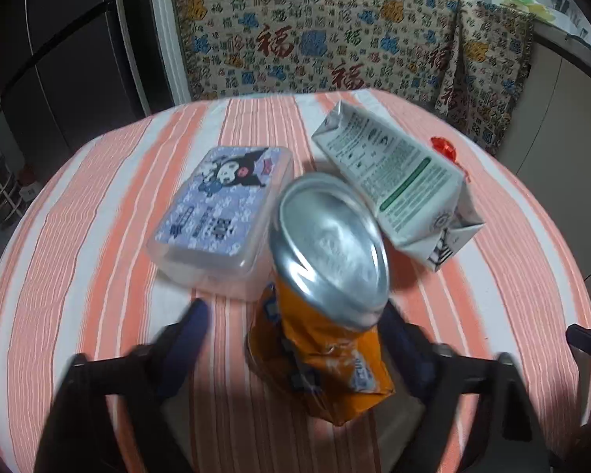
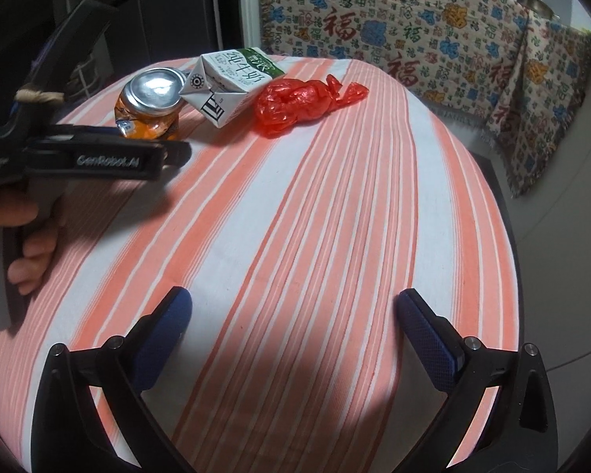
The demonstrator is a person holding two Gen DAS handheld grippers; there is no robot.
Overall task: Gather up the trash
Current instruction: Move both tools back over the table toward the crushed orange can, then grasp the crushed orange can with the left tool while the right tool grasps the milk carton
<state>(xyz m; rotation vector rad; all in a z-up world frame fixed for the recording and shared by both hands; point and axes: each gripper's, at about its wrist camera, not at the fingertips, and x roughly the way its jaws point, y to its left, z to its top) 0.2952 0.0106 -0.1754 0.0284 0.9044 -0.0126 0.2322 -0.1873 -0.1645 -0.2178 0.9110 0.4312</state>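
Observation:
A crushed orange soda can (image 1: 327, 276) stands between the fingers of my left gripper (image 1: 295, 315), which is open around it; the can's silver end faces the camera. The can also shows in the right wrist view (image 2: 149, 102), with the left gripper (image 2: 169, 149) beside it. A white and green milk carton (image 1: 398, 185) lies tilted just behind the can, and shows in the right wrist view (image 2: 232, 79). A crumpled red plastic bag (image 2: 299, 102) lies to the carton's right. My right gripper (image 2: 291, 311) is open and empty above the striped tablecloth.
A clear plastic box with a cartoon lid (image 1: 220, 213) sits left of the can. The round table (image 2: 335, 236) has an orange and white striped cloth. A patterned sofa cover (image 1: 335, 31) is behind the table. A dark cabinet (image 1: 59, 59) stands at the left.

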